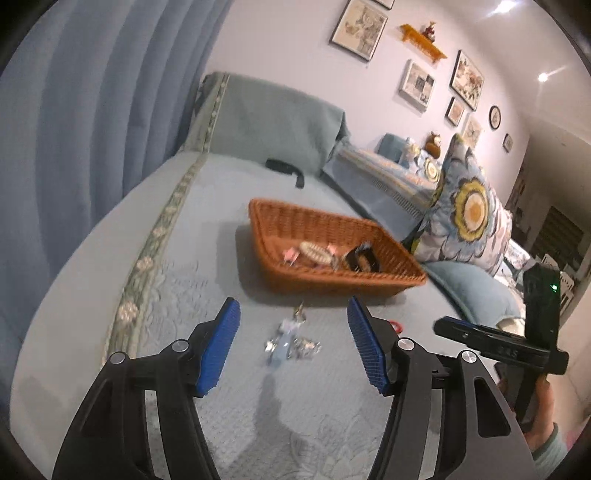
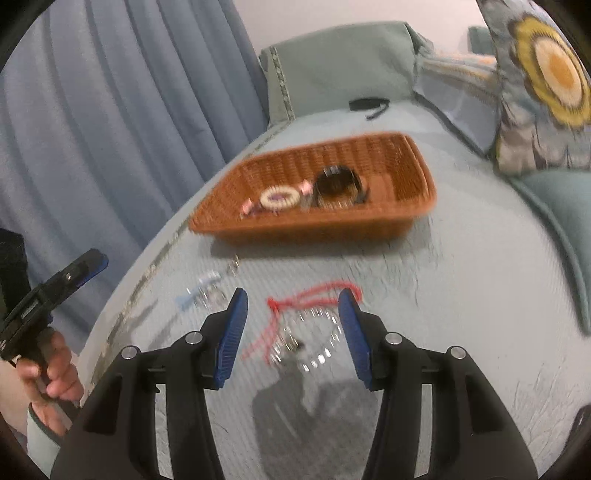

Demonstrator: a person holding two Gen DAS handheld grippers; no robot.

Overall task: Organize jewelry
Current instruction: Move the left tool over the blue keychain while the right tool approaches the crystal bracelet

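A pale blue quilted bedspread (image 1: 207, 206) is covering the wide surface in front of blue curtains (image 1: 92, 110), with framed pictures (image 1: 360, 29) hanging on the wall behind and a flowered cushion (image 1: 469, 210) leaning at the right. An orange woven basket (image 1: 391, 280) is sitting on the cover, already holding a cream beaded bracelet (image 1: 314, 254), small pink pieces and a dark ring-shaped band (image 1: 364, 258). The left gripper (image 1: 293, 347) is pointing forward and downward over the cover, its blue-padded jaws standing spread with nothing pinched; a little heap of silvery and pale blue jewelry (image 1: 291, 339) is lying on the cover between and just beyond the pads, on the near side of the basket. The right gripper (image 2: 293, 332) is tilting down more steeply, its jaws likewise spread and empty, hovering over a red cord (image 2: 314, 295) and a silvery beaded chain (image 2: 314, 343) that are lying loose on the cover. In the right wrist view a hand (image 2: 51, 373) in a light sleeve is wrapping its fingers around the left tool's handle at the lower left; in the left wrist view the other hand (image 1: 543, 410) is gripping the right tool at the lower right edge
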